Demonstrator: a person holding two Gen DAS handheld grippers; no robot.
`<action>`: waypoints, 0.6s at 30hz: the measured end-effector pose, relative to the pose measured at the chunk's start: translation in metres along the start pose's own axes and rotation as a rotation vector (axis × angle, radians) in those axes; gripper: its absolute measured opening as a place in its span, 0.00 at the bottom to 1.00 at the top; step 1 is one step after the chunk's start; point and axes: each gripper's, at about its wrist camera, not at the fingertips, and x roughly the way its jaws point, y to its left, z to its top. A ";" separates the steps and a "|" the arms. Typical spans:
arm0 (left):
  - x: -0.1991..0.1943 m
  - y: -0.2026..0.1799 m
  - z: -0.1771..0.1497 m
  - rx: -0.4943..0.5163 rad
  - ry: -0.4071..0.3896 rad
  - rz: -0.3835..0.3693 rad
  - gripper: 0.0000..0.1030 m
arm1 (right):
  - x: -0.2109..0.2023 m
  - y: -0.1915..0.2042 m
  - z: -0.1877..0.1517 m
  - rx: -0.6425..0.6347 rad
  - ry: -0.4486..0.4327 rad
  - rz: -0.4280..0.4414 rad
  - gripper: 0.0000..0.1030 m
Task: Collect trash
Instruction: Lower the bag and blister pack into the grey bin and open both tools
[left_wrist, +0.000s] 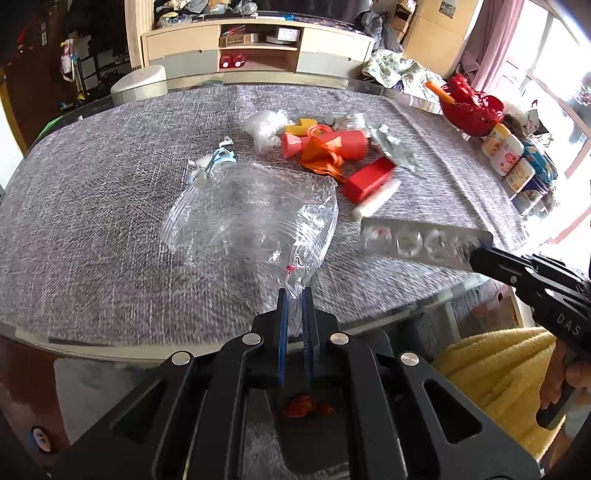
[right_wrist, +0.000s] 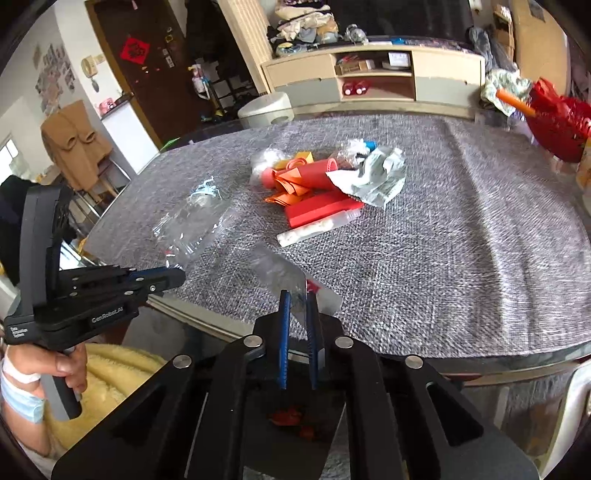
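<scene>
Closest in, the left gripper is pinched tight on the edge of a clear plastic bag, its blue pads nearly together with the film caught between them. That bag spreads out from the grip across the grey tablecloth, and whether its mouth stands open I can't tell from here. Over on the other side, the right gripper is clamped on a clear blister pack, held up off the cloth just beside the bag's right edge. It's smeared with motion blur in both views, so this looks like a carry in progress!

My read: we're mid-load, with one piece of trash in the air and the bag as the destination. The next move calls for the pack's free end to find the bag's opening, and for the left side to lift or spread the film so there is an opening at all. Thin plastic like this tends to cling shut.

Further back, the pile waits: a white tube lying against a red box, then orange paper strips and a coral plastic cylinder, with a crumpled foil wrapper on the right of the heap. Left of them sits a small blue-and-white scrap. Far right, a red basket stands near the table edge.
</scene>
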 end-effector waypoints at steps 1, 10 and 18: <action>-0.006 -0.002 -0.003 0.004 -0.008 -0.004 0.06 | -0.003 0.002 -0.001 -0.006 -0.004 -0.008 0.07; -0.047 -0.018 -0.030 0.016 -0.054 -0.074 0.06 | -0.037 0.012 -0.026 -0.008 -0.049 -0.042 0.07; -0.056 -0.029 -0.050 0.035 -0.047 -0.071 0.06 | -0.057 0.015 -0.044 0.003 -0.072 -0.045 0.07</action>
